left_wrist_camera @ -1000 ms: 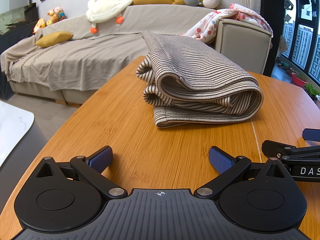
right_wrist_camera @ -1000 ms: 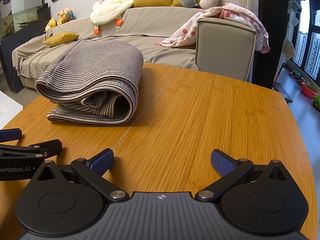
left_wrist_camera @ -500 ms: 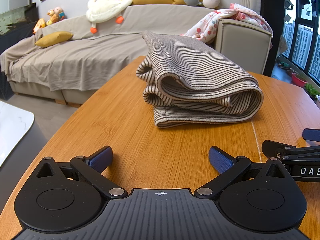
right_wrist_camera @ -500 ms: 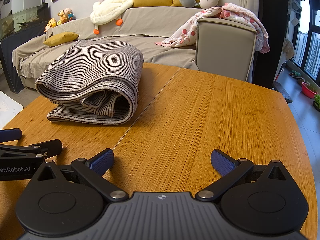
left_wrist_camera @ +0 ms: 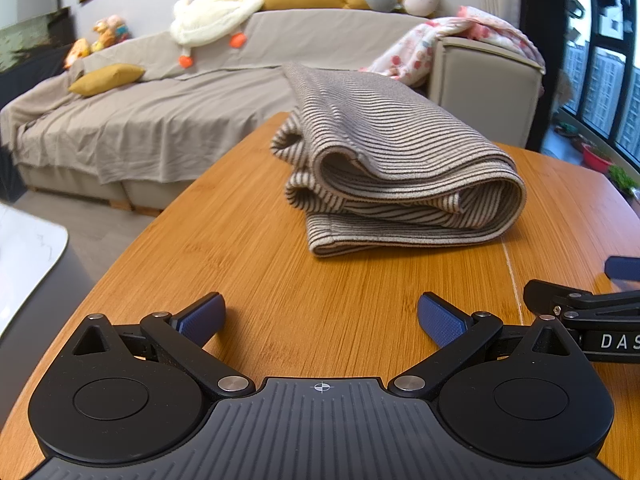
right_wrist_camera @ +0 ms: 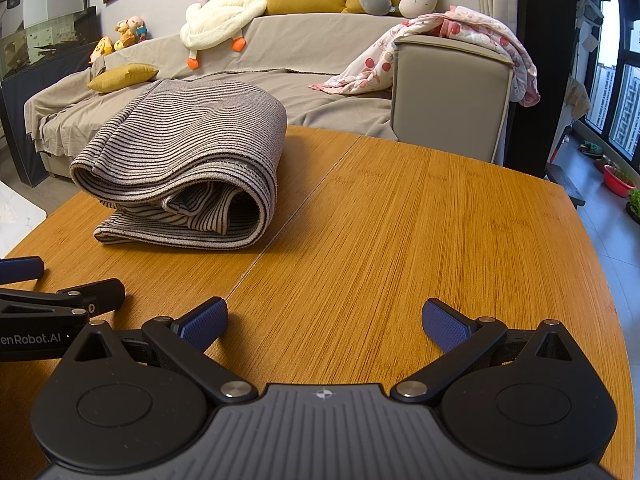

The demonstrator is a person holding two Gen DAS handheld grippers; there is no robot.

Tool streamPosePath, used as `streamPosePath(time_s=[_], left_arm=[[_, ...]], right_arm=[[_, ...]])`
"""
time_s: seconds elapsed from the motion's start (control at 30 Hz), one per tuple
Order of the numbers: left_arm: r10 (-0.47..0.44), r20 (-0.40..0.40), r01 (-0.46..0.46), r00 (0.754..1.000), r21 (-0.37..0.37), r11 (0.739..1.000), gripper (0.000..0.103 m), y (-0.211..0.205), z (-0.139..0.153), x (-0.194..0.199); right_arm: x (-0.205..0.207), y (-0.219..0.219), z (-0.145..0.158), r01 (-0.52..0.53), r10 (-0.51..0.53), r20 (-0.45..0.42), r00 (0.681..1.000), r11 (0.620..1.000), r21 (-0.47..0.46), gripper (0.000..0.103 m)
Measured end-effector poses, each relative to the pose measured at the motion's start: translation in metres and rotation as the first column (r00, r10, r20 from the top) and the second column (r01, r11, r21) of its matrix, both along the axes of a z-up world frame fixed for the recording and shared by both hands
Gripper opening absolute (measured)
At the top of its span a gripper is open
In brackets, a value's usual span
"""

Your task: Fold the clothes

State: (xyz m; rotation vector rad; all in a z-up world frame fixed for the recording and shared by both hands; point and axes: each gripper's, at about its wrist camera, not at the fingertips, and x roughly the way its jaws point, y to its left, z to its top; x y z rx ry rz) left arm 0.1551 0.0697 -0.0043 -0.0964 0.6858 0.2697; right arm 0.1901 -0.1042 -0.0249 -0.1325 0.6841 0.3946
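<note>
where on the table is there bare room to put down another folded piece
Widest bare patch: right half of the table, from the seam beside the striped garment out to the far and right edges. A narrower strip lies left of the garment, along the left edge. Crowded near side: the open left gripper and open right gripper sit side by side.
</note>
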Motion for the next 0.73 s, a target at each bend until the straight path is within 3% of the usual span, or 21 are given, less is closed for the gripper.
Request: streamPosePath(time_s=[0.1, 0.23, 0.37, 0.73], left_arm=[[-0.012, 0.001, 0.012, 1.000, -0.016, 1.000, 0.103, 0.006, 0.001, -0.001], [0.069, -0.038, -0.069, 0.997, -0.007, 0.998, 0.103, 0.006, 0.003, -0.010], [0.029, -0.035, -0.029, 0.999, -0.009, 1.000, 0.103, 0.002, 0.003, -0.014], [0.033, -0.024, -0.033, 0.999, -0.014, 0.999, 0.103, 0.002, 0.002, -0.011]], right_arm=[[0.000, 0.000, 0.000, 0.000, 0.000, 0.000, 1.000, 1.000, 0.001, 0.103], [-0.002, -0.001, 0.000, -0.003, 0.003, 0.001, 1.000, 1.000, 0.001, 0.103], [-0.002, -0.001, 0.000, -0.003, 0.003, 0.001, 1.000, 1.000, 0.001, 0.103], [-0.001, -0.001, 0.000, -0.003, 0.003, 0.001, 1.000, 1.000, 0.000, 0.103]])
